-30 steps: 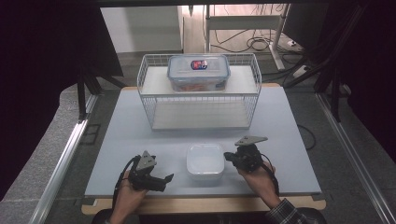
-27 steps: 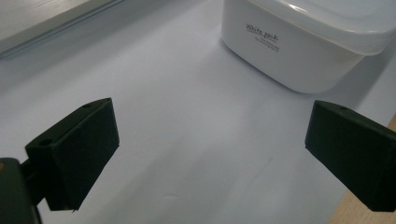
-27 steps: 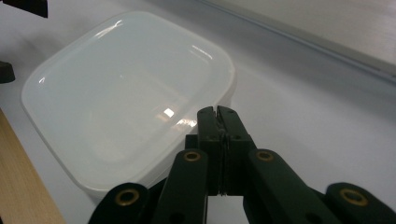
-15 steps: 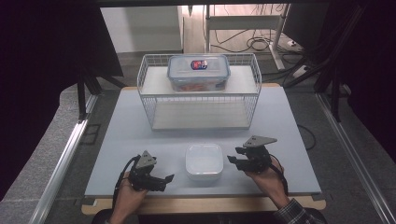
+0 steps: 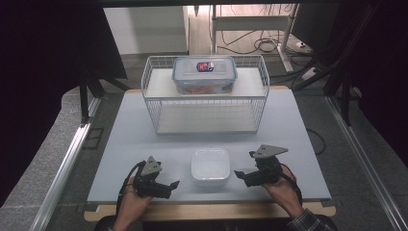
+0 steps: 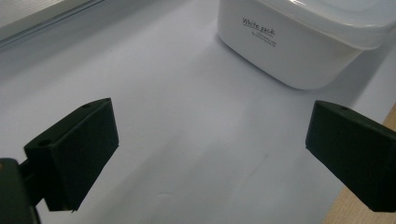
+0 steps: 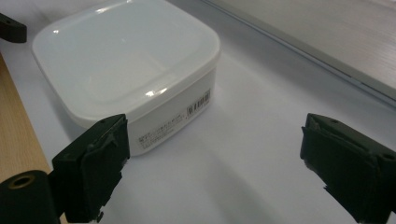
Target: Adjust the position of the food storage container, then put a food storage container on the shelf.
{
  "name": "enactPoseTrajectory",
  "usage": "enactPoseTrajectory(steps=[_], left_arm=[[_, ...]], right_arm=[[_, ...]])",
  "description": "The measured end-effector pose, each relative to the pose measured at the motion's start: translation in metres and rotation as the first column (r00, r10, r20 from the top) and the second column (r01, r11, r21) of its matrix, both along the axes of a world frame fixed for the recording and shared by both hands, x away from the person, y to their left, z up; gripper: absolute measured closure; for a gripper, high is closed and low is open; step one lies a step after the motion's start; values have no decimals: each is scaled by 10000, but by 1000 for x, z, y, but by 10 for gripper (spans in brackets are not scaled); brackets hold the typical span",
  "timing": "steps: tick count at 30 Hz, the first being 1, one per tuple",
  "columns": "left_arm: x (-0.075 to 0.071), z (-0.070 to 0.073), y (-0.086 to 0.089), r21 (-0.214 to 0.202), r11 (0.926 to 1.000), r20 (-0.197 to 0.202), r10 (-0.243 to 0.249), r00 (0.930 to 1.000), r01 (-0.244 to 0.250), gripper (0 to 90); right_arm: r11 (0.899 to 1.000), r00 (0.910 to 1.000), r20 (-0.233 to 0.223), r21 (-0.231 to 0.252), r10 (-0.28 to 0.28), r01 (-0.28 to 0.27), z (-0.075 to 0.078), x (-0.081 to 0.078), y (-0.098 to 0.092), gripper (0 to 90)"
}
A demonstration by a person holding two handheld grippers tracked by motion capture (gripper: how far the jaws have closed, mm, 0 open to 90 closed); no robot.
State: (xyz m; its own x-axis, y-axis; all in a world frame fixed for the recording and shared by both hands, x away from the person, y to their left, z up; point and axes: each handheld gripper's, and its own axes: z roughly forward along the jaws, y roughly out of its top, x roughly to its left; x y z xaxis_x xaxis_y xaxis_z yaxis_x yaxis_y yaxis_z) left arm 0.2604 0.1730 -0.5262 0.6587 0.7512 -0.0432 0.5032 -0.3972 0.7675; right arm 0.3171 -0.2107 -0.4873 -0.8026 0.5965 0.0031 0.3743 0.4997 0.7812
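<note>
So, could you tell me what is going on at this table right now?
A person holds a hand-held gripper in each hand, one on each side of a white lidded container near the table's front edge. The right hand-held gripper has just been opening, with nothing between its jaws. The left hand-held gripper is open too. Neither touches the container.

A pale blue-grey table (image 5: 120,144) with a wooden front edge carries two things directly. A white lidded container (image 5: 210,166) sits near the front edge, about midway along it. A white wire rack (image 5: 207,108) stands toward the back edge, centred between the side edges, well apart from the container.
</note>
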Motion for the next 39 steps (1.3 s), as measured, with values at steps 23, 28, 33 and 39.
enactPoseTrajectory(steps=[23,28,33,39], left_arm=[[1,2,1,-445,9990,-492,83,9988,-105,31],[1,4,-1,-511,9987,-555,-4,9985,-25,31],[0,8,-4,-628,9980,-585,-155,9982,118,29],[0,15,-6,-936,9954,-514,-239,9984,190,52]], right_arm=[[9994,9988,-436,263,-219,231,-2,4,-4,62],[9995,9983,-530,228,-222,234,1,4,-3,25],[9985,9963,-759,334,-415,441,4,5,-2,21],[9984,9955,-795,168,-519,534,9,1,1,68]])
